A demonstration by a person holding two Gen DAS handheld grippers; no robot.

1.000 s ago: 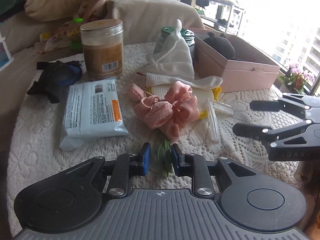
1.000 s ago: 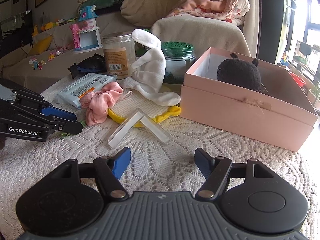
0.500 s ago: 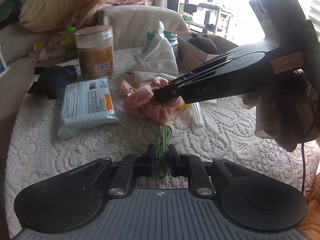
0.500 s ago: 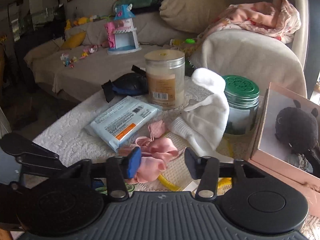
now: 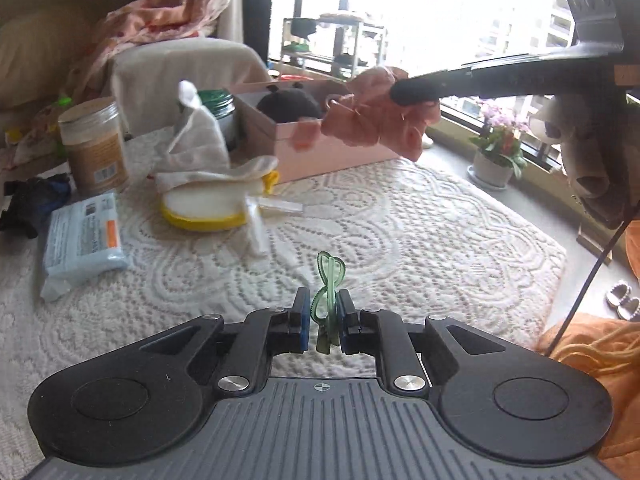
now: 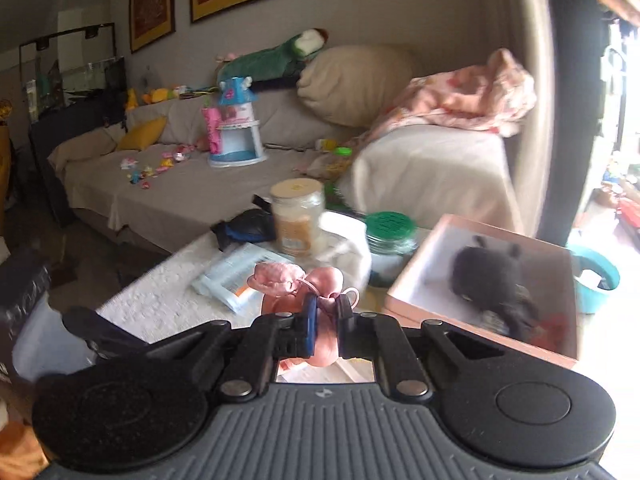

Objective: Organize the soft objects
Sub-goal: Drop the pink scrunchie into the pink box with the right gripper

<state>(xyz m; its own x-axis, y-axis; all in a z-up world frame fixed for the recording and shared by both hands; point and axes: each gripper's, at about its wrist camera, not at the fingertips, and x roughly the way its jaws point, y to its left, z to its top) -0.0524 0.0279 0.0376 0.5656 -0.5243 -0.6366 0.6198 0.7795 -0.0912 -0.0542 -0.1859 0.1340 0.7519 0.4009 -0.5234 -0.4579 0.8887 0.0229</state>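
So the left claw (image 5: 323, 316) is clamped on a little green translucent hair clip (image 5: 329, 280), held up off the lace-covered surface (image 5: 400, 224) near its front edge. The right claw (image 6: 323, 320) is pinched tight on the pink scrunchie (image 6: 296, 280), and in the left wrist view you can see that scrunchie (image 5: 376, 120) dangling in the air, clear of the surface, right in front of the pink box (image 5: 320, 148) at the far right edge. The box is open, with a black plush toy (image 6: 492, 276) lying inside it.

Other stuff on the surface: a white cloth (image 5: 200, 148) draped over a yellow-rimmed thing mid-surface, a pack of wipes (image 5: 80, 236) toward the left edge, a tan jar (image 5: 92, 144) behind it, and a green-lidded jar (image 6: 390, 236) just beside the box. There's a dark blue-black bundle (image 5: 32, 204) at the far left edge, can't tell what it is.
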